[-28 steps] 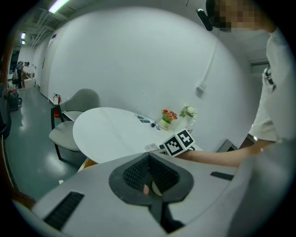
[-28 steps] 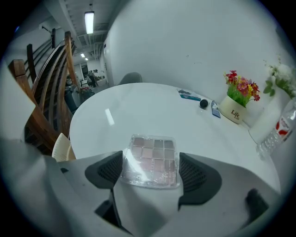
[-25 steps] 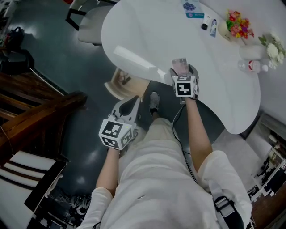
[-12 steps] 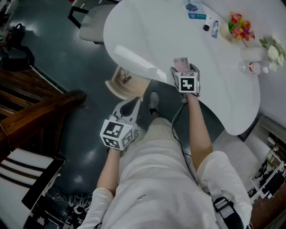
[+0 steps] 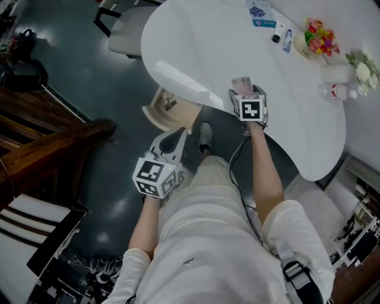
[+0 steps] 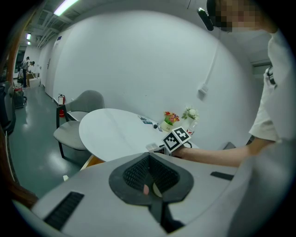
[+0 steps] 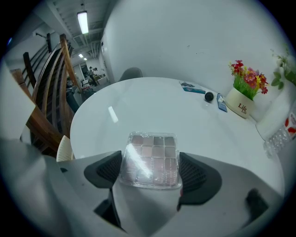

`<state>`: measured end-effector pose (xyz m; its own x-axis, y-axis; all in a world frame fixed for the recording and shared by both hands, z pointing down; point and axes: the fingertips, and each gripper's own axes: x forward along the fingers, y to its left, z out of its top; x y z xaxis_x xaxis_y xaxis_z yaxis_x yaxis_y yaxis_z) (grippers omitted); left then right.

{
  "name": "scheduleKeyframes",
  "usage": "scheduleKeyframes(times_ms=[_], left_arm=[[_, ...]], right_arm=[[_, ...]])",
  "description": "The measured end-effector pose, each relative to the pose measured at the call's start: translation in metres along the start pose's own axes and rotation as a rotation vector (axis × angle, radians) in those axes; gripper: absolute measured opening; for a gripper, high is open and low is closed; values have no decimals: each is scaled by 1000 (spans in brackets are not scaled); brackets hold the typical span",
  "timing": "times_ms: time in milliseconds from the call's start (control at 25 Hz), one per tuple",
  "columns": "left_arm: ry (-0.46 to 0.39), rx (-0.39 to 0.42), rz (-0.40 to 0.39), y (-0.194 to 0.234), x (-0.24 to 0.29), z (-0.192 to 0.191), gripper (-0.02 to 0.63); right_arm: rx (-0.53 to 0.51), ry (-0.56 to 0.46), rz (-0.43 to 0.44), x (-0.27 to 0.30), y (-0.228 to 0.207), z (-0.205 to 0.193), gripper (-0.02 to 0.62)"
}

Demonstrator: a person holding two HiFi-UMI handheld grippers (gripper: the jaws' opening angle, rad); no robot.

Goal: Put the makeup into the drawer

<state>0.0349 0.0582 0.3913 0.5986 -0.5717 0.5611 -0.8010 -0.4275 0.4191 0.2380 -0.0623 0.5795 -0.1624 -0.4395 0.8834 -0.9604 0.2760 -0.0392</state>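
My right gripper (image 5: 243, 95) is shut on an eyeshadow palette (image 5: 241, 84) with a clear lid and holds it just above the near edge of the white round table (image 5: 202, 47). In the right gripper view the palette (image 7: 151, 155) lies flat between the two dark pads (image 7: 196, 175). A light wooden drawer (image 5: 164, 108) stands pulled out under the table edge, to the left of that gripper. My left gripper (image 5: 176, 135) hangs lower, over the dark floor beside the person's leg, with its jaws shut on nothing (image 6: 150, 179).
At the table's far side lie a black-capped tube (image 5: 275, 38), a blue tube (image 5: 285, 40), cards (image 5: 259, 12), a flower pot (image 5: 314, 32), white flowers (image 5: 362, 62) and a bottle (image 5: 335, 90). A grey chair (image 5: 127, 29) stands behind. Dark wooden rails (image 5: 41, 142) are at the left.
Hardly anything: the head view has drifted a little, so the table sits slightly further right. Both grippers keep their places, and the palette stays in the right one.
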Motion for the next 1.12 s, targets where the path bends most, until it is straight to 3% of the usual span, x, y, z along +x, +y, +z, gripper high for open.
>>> scheduleKeyframes(times_ms=[760,920,1120], left_arm=[[-22,-11,30,16,-15,3,8],[-20,-8,33,17,-18,0,8],[-20,-19,42,20,-19,-3,8]], right_arm=[[-57,11,24,-7,15,-6,380],[-113,23,1,-4,16,-8,380],[-109,11,-3,-2,16,-7,380]])
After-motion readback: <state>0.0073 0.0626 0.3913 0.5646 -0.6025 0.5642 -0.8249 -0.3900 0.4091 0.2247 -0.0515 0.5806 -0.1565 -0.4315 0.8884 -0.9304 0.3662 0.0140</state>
